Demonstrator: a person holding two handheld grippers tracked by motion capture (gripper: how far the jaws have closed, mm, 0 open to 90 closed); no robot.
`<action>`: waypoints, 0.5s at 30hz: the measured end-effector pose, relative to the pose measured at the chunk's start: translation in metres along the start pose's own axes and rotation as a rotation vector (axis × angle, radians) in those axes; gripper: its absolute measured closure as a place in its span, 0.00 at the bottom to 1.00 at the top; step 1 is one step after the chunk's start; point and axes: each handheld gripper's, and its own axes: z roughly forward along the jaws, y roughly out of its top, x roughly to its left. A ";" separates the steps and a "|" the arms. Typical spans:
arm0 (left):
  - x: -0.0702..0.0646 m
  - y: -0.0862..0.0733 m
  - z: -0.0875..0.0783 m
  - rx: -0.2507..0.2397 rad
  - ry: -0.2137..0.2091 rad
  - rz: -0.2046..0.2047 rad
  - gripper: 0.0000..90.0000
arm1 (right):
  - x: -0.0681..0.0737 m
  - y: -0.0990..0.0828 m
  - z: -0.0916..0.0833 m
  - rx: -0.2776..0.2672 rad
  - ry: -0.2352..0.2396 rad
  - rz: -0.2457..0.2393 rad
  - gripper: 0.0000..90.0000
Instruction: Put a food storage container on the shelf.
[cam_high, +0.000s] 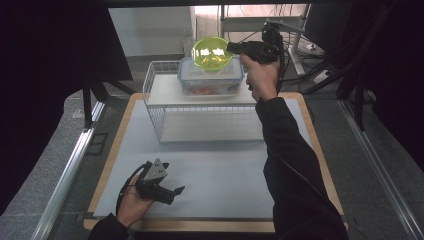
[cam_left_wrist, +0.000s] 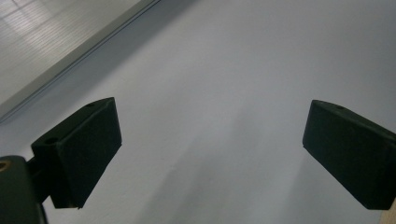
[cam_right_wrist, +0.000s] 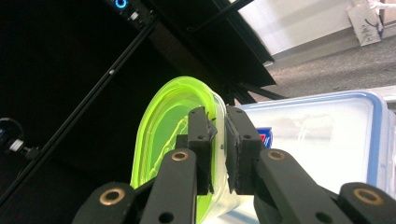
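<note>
light: bright in the middle, dark at both sides | shadows: soft and grey on the white mat (cam_high: 215, 165) | blur: a little soft up close | glare: green bowl (cam_high: 212, 53) glows

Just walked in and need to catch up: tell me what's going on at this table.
A person works with two hand-held tongs. The right tongs are shut on the rim of a translucent lime-green plastic bowl, holding it tilted above a clear lidded plastic container with a blue rim, which sits on top of a white wire shelf rack. The left tongs lie open and empty near the table's front edge, over the white mat.
</note>
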 end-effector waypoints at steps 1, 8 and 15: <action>0.000 0.000 0.000 -0.001 -0.001 0.000 0.05 | 0.000 0.001 0.003 -0.006 -0.009 0.003 0.91; 0.000 0.000 0.000 0.000 -0.005 0.002 0.05 | -0.001 0.003 0.014 -0.019 -0.045 0.026 0.91; 0.000 0.000 0.001 0.005 -0.008 0.004 0.05 | -0.007 0.003 0.021 -0.033 -0.075 0.053 0.90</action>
